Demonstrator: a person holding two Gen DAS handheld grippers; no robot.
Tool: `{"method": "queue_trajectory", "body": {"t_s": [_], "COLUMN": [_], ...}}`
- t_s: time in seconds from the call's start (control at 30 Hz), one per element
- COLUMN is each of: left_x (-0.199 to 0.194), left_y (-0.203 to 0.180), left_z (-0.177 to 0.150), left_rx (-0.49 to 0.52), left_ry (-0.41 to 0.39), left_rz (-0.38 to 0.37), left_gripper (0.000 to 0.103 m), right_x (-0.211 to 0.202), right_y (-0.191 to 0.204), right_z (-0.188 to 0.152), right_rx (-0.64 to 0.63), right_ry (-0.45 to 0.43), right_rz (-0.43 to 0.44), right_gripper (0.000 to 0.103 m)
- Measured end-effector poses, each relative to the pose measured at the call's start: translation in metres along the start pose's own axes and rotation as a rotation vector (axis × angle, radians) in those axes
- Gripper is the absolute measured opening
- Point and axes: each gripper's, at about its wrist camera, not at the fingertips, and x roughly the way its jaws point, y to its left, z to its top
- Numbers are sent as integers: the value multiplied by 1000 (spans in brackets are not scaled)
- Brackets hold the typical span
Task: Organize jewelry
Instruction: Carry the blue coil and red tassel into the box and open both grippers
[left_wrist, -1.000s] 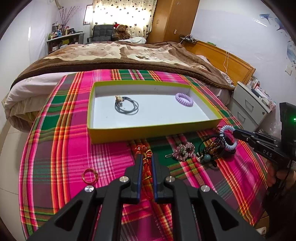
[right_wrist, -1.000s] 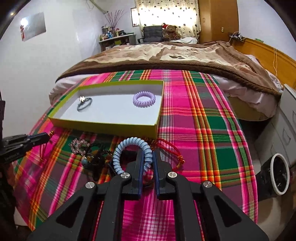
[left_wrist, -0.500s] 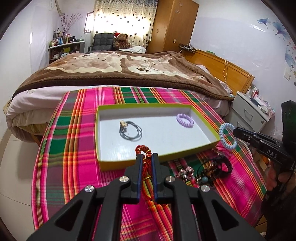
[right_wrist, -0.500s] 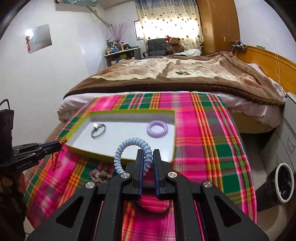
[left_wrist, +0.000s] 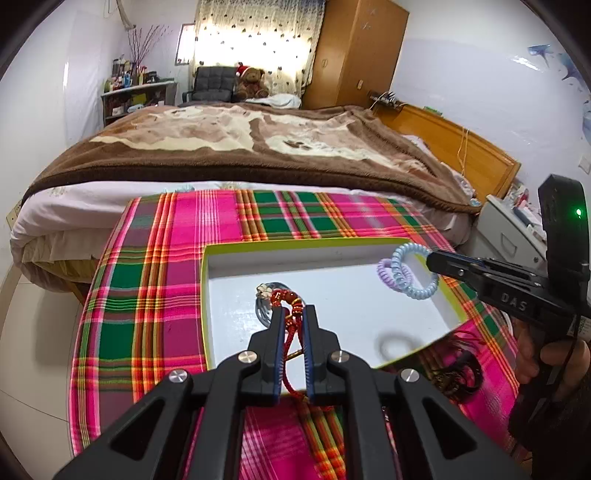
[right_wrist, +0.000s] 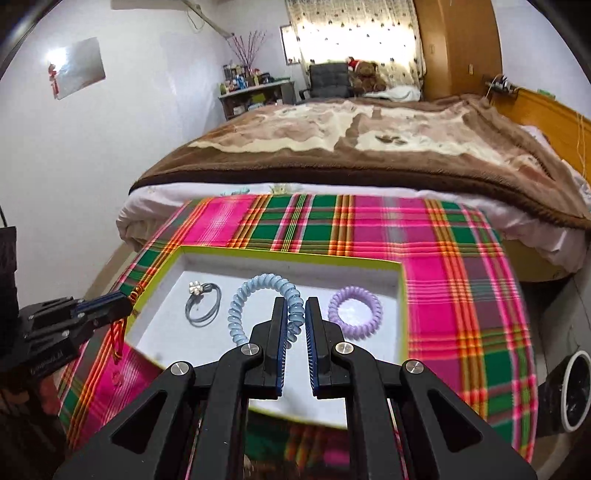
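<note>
Plaid tabletop (right_wrist: 461, 280): one tray (right_wrist: 288, 254), two pieces inside. Both hand-held grippers, left (left_wrist: 293, 321) clamped on red cord (left_wrist: 286, 301), right (right_wrist: 293, 314) on blue coil (right_wrist: 258, 291), now over tray.

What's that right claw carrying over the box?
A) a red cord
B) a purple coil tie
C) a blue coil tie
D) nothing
C: the right claw pinches the blue coil tie above the box; the purple one lies inside.
</note>
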Motion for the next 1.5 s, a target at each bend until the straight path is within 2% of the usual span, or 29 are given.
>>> {"method": "queue_trajectory", "body": {"t_s": [0.2, 0.63, 0.87, 1.33, 1.37, 1.43, 1.5], "left_x": [19, 43, 50, 54, 54, 53, 52], "left_y": [5, 14, 19, 23, 23, 24, 24], "left_z": [1, -7, -7, -6, -6, -6, -5], "left_rx": [-13, -36, -55, -60, -61, -64, -75], "left_ry": [30, 102, 119, 126, 124, 123, 119], "left_rz": [-3, 14, 32, 46, 47, 39, 12], "left_gripper": [10, 10, 10, 11, 13, 27, 33], "right_x": [35, 80, 93, 98, 97, 96, 95], "right_y": [-2, 2, 5, 8, 8, 8, 9], "right_z": [5, 11, 11, 12, 12, 13, 12], "right_rx": [32, 33, 15, -1, -5, -4, -2], "right_ry": [63, 151, 188, 184, 177, 171, 169], "right_rz": [-4, -40, -59, -90, -91, -92, -88], "right_gripper": [10, 10, 10, 10, 10, 11, 13]}}
